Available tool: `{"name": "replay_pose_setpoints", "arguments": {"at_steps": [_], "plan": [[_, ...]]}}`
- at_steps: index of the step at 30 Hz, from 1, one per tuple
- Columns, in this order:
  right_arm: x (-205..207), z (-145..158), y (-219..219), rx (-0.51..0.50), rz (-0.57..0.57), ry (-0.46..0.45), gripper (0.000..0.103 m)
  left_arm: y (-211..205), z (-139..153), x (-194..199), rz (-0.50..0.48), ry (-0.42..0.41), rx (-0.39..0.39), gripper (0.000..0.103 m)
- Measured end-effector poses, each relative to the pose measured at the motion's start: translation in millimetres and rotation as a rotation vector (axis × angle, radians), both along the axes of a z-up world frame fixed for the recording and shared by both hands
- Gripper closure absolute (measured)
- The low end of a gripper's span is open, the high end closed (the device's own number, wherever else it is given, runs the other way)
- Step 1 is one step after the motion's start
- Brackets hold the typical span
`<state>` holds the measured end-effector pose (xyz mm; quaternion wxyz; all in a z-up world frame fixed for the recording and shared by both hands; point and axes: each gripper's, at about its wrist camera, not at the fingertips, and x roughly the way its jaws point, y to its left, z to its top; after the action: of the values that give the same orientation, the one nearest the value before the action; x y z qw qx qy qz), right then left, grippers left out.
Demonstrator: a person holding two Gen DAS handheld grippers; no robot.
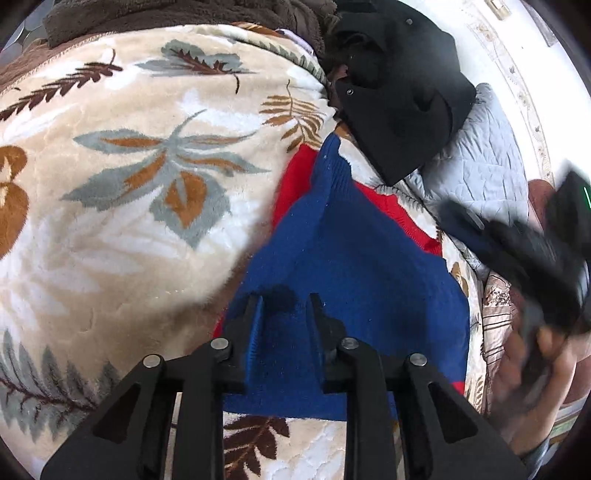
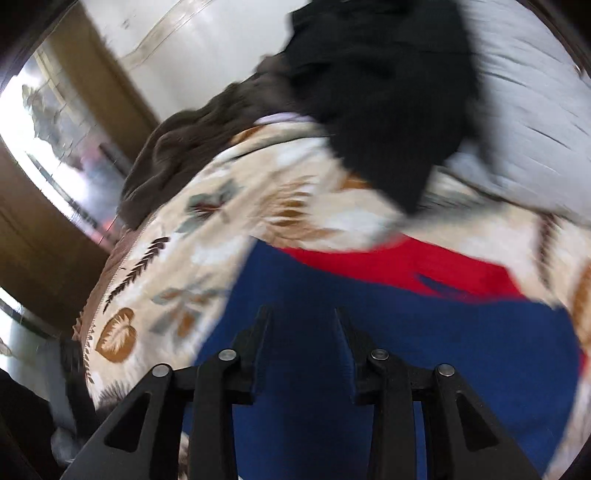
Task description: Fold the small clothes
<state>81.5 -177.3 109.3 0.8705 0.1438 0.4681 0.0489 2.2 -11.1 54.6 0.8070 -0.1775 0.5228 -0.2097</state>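
Note:
A blue and red knit sweater (image 1: 369,266) lies flat on a floral cream blanket (image 1: 129,184), with a blue sleeve or flap folded over its red part (image 1: 295,181). My left gripper (image 1: 286,297) points down onto its near edge. The jaws stand a little apart, their tips at the cloth. Blue knit shows in the gap, and no fold looks pinched. My right gripper (image 2: 303,310) hovers open and empty over the sweater (image 2: 406,332), in a blurred picture. A hand (image 1: 532,373) carries it at the right edge of the left wrist view, off the sweater.
A black garment (image 1: 402,85) lies crumpled behind the sweater, partly on a pale grey quilted pillow (image 1: 480,166). A brown fleece (image 1: 166,14) bunches along the blanket's far edge. White wall and wooden panelling (image 2: 74,184) stand beyond the bed.

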Motion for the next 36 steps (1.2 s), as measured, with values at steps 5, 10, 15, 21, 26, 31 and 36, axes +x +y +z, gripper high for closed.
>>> {"name": "replay_pose_setpoints", "arguments": {"at_steps": [5, 10, 15, 21, 26, 31, 36], "plan": [[58.3, -28.3, 39.4, -0.013, 0.021, 0.084, 0.058, 2.5, 3.5, 2.5, 0.003, -0.013, 0.086, 0.072], [77.0, -47.9, 55.0, -0.065, 0.034, 0.121, 0.064, 3.5, 5.4, 1.9, 0.006, -0.021, 0.155, 0.066], [79.4, -39.9, 67.0, -0.196, 0.057, 0.043, 0.100, -8.9, -13.9, 4.6, -0.033, 0.020, 0.199, 0.066], [91.5, -52.2, 63.9, -0.145, 0.054, 0.013, 0.100, -18.3, -16.6, 3.3, -0.046, -0.009, 0.240, 0.066], [94.7, -75.5, 58.0, -0.097, 0.070, 0.025, 0.096, -17.5, -17.5, 4.2, -0.053, -0.011, 0.238, 0.066], [77.6, -44.2, 55.6, -0.043, 0.079, -0.021, 0.061, -15.5, -17.7, 4.2, -0.057, -0.012, 0.231, 0.066], [39.1, -23.5, 51.5, -0.025, 0.093, -0.031, 0.060, -13.3, -15.3, 1.2, -0.063, -0.015, 0.223, 0.066]]}}
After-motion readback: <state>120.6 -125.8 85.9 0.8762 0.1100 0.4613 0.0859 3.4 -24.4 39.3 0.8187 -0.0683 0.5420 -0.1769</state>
